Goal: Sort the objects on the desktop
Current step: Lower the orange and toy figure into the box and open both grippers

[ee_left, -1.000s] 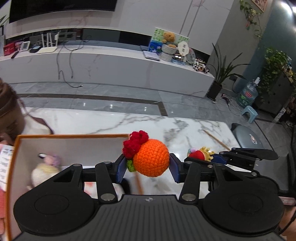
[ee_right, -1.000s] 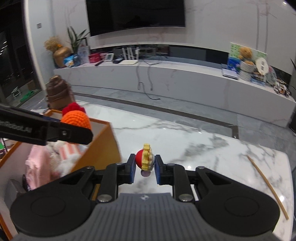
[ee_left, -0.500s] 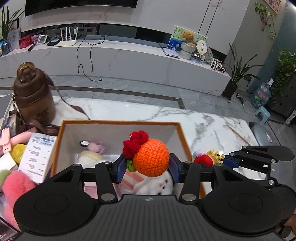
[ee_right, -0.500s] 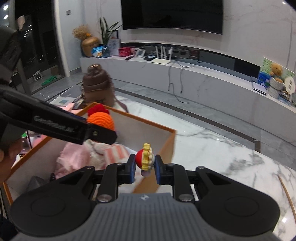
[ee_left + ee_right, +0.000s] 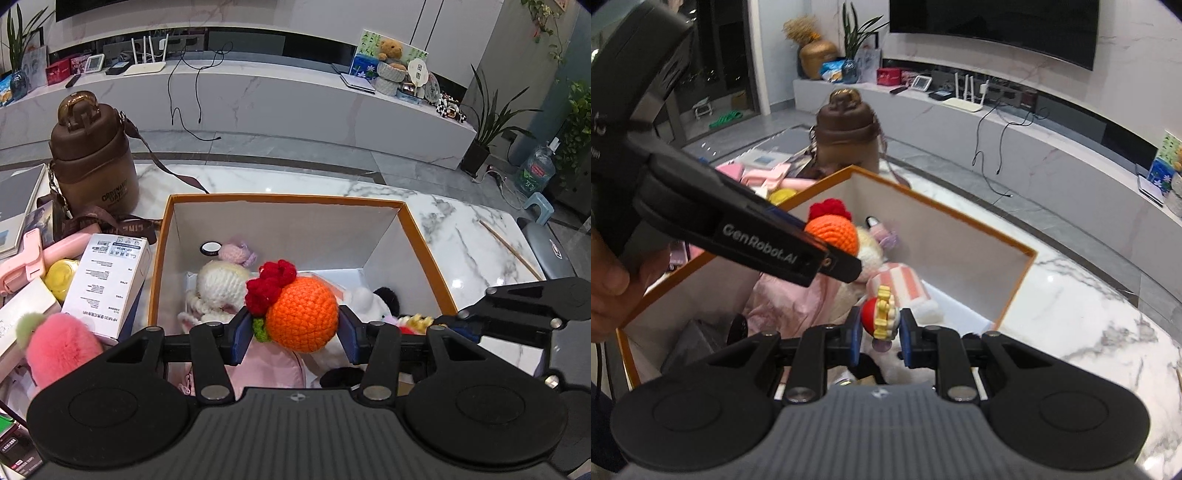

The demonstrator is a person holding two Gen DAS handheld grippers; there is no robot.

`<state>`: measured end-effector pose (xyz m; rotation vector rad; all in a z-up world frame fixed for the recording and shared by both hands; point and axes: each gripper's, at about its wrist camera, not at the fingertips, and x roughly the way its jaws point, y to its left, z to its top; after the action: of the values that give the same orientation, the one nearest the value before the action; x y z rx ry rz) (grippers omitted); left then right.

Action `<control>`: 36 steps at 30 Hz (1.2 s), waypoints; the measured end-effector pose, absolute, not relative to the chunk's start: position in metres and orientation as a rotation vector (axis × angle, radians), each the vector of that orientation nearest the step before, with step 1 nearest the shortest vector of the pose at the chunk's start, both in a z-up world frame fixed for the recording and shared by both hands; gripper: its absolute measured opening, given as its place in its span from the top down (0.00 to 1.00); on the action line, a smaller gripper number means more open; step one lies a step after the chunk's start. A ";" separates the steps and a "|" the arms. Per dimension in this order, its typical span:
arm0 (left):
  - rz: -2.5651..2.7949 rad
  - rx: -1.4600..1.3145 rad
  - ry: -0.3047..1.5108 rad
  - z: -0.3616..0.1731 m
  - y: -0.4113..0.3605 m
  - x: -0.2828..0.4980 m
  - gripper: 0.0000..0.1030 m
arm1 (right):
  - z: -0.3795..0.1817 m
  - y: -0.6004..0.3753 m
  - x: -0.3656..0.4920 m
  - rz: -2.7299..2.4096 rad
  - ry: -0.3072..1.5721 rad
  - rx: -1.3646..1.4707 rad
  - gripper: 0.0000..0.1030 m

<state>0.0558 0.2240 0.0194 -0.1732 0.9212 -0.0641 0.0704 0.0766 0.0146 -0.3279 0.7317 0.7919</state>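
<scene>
Both grippers now hang over the orange-rimmed box (image 5: 280,198) (previously over bare marble). Brown bottle (image 5: 92,155) stands left. Left gripper (image 5: 293,332) clamps the orange crochet ball (image 5: 301,319); right gripper (image 5: 878,334) pinches the small red toy (image 5: 877,318). Marble table (image 5: 469,240), TV wall behind.

Left wrist view: the black left gripper (image 5: 294,334) body covers the near wall of the orange-rimmed white cardboard box (image 5: 280,199) and the lower part of the pale pink cloth (image 5: 269,369) below its fingers. The small red-and-yellow figurine (image 5: 412,322), just right of that gripper, shows only as a sliver behind a black arm. Print on the white rectangular carton (image 5: 107,280) to its left is too small to read (barcode visible only).

Right wrist view: dark items beneath the black right gripper (image 5: 881,334) are unidentifiable.
</scene>
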 end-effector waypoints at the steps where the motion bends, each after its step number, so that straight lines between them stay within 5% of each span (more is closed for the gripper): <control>1: -0.065 -0.170 0.924 0.018 0.224 0.056 0.46 | 0.014 0.078 0.073 0.793 0.734 -0.333 0.79; 33: -0.114 -0.070 1.027 -0.006 0.222 0.056 0.43 | -0.024 0.109 0.070 0.813 0.846 -0.532 0.78; 36: -0.115 -0.062 1.033 -0.006 0.221 0.056 0.41 | -0.023 0.109 0.068 0.811 0.835 -0.532 0.67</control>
<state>0.0564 0.2213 -0.0063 -0.0622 1.0332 -0.1148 0.0682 0.1086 -0.0225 -0.5318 0.8350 0.8113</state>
